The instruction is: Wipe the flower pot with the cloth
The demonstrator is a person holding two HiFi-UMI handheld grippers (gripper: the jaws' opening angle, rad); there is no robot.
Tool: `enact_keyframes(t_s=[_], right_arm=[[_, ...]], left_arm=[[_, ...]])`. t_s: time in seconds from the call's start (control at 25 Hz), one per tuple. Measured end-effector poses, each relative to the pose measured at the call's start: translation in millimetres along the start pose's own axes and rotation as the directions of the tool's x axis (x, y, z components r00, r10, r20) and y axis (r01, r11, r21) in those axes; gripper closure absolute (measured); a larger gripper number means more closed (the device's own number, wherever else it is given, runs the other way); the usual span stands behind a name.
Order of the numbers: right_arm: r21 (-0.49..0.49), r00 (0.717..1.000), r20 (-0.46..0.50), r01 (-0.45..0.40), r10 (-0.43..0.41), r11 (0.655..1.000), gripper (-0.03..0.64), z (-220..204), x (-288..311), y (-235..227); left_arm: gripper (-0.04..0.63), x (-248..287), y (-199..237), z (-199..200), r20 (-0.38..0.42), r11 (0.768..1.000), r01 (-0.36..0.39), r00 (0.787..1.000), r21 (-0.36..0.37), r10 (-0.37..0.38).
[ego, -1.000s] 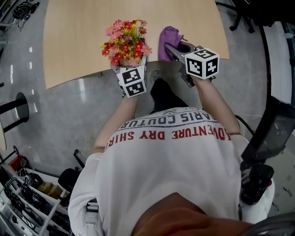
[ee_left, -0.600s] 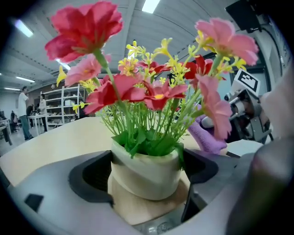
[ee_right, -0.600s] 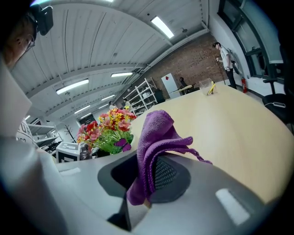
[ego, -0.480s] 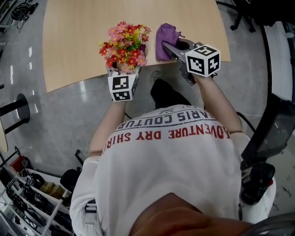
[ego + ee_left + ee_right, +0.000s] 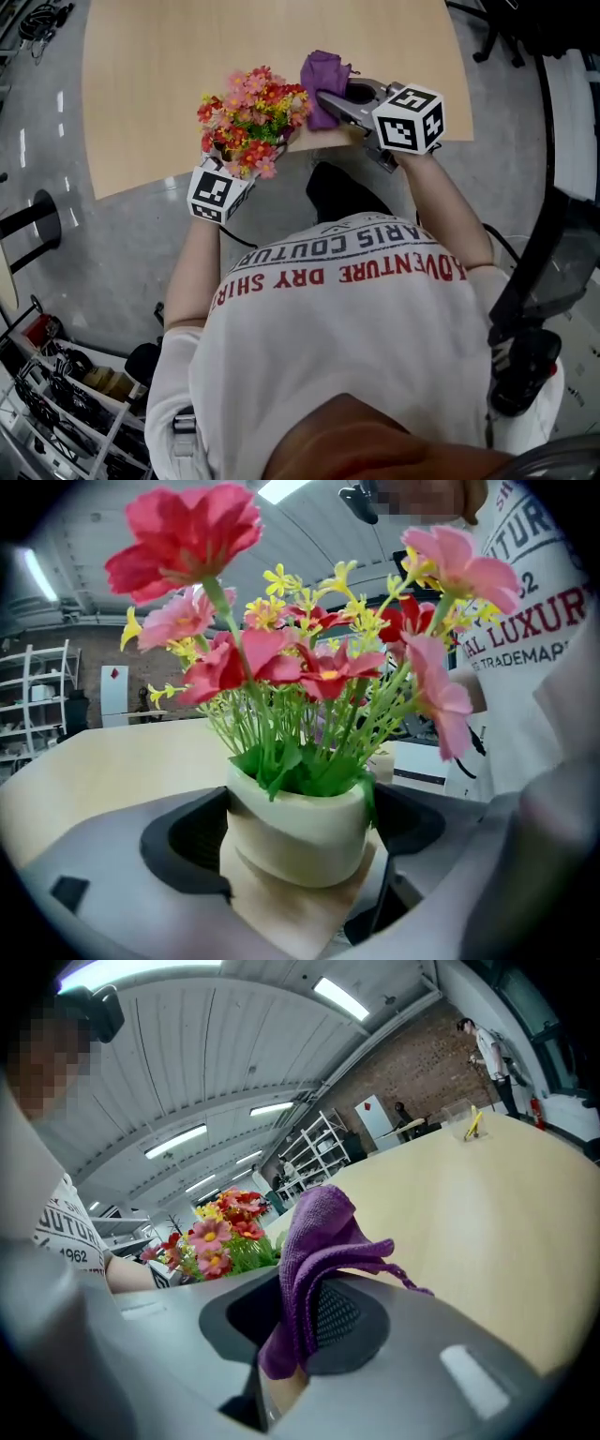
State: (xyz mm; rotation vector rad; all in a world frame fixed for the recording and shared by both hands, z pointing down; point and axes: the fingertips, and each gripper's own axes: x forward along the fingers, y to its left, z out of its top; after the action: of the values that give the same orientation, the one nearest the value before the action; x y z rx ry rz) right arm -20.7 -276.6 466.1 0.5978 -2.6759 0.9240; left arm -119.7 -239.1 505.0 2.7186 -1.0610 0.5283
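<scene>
1. flower pot [image 5: 295, 822]: cream, smooth, rounded wall. Probably slick and rigid, light but top-heavy with the bouquet, so it could twist in the grip. Best hold is across the wall under the rim, clear of the stems
2. Contents: packed with flowers [image 5: 248, 117] in red, pink and yellow on green stems. They spread wider than the pot and hide it in the head view. Likely fragile, so wipe the wall only
3. left gripper [image 5: 298, 855]: jaws closed onto opposite sides of the pot wall, pot tilted. It's at the near edge of the table [image 5: 150, 75]; can't tell if the base touches
4. cloth [image 5: 323, 1232]: purple, soft, limp, and should drape round the curve easily
5. right gripper [image 5: 298, 1321]: jaws pinched on the cloth, with a loose fold sticking out past them, just beside the flowers
</scene>
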Motion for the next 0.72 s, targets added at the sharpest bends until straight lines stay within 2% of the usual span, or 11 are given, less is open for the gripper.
enact_keyframes(t_s=[0.2, 0.4, 0.6, 0.72], right_arm=[[-0.033, 0.995, -0.038, -0.098, 0.096, 0.995, 0.575, 4.0, 14.4, -9.2], [-0.073, 0.982, -0.124, -0.15, 0.14, 0.986, 0.575, -3.5, 43.4, 2.6], [-0.078, 0.975, -0.171, -0.156, 0.141, 0.985, 0.577, -11.9, 55.8, -7.0], [-0.129, 0.965, -0.255, -0.091, 0.056, 0.987, 0.577, -22.6, 66.9, -17.8]], left_arm=[[0.106, 18.9, -1.2, 0.5, -0.014, 0.999, 0.038, 0.999, 0.012, -0.038], [0.106, 11.6, 5.2, -4.6, -0.016, 0.999, 0.04, 0.999, 0.011, -0.04], [0.106, 13.6, 7.4, -5.7, -0.025, 0.999, 0.046, 0.999, 0.012, -0.046], [0.106, 11.8, 9.4, -6.8, -0.033, 0.999, 0.049, 0.998, 0.01, -0.049]])
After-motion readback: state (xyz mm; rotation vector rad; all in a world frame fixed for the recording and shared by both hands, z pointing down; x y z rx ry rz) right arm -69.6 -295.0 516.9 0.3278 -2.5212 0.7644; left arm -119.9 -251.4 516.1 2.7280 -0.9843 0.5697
